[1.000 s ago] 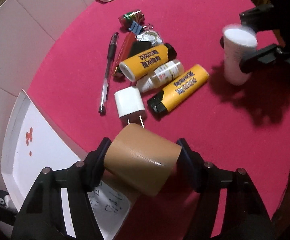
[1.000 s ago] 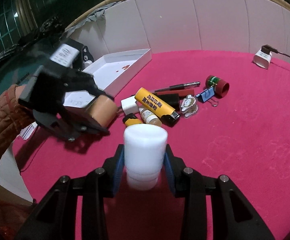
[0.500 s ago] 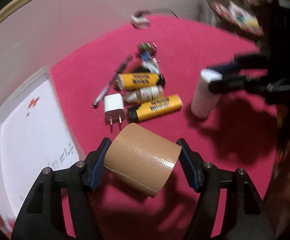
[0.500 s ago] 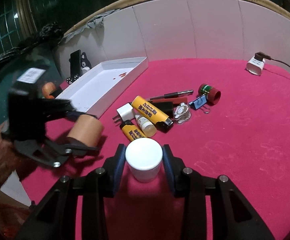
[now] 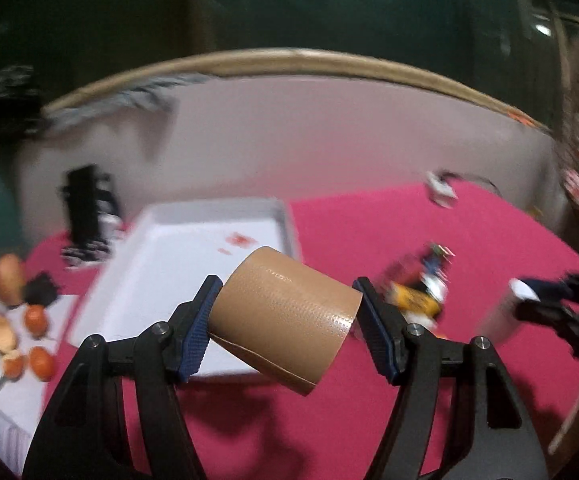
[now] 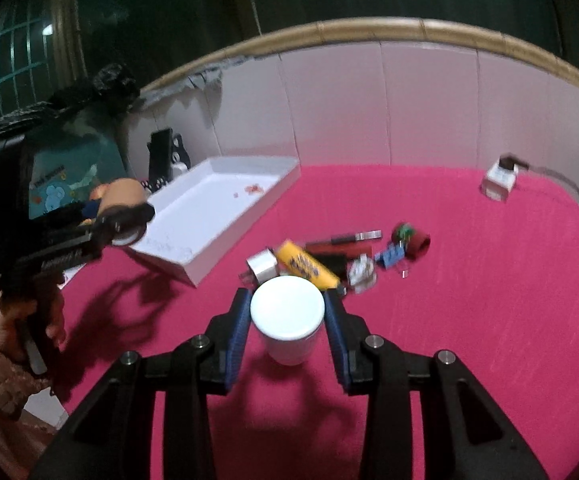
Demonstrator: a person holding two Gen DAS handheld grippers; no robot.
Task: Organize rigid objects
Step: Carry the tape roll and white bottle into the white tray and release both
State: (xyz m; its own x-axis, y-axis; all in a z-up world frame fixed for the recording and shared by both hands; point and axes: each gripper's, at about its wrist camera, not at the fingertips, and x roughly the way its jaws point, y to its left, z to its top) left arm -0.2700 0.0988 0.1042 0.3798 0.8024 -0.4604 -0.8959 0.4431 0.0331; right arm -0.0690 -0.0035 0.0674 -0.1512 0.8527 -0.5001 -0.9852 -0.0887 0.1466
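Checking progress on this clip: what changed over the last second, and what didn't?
The left gripper swung the brown tape roll up and toward the white tray. The right gripper lifted the white bottle slightly. Both grips held; the pile of small items stayed put.

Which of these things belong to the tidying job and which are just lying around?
Job: brown tape roll; white lidded plastic jar; white rectangular tray; yellow tube; blue binder clip.
Lying about: white wall charger; black phone stand.
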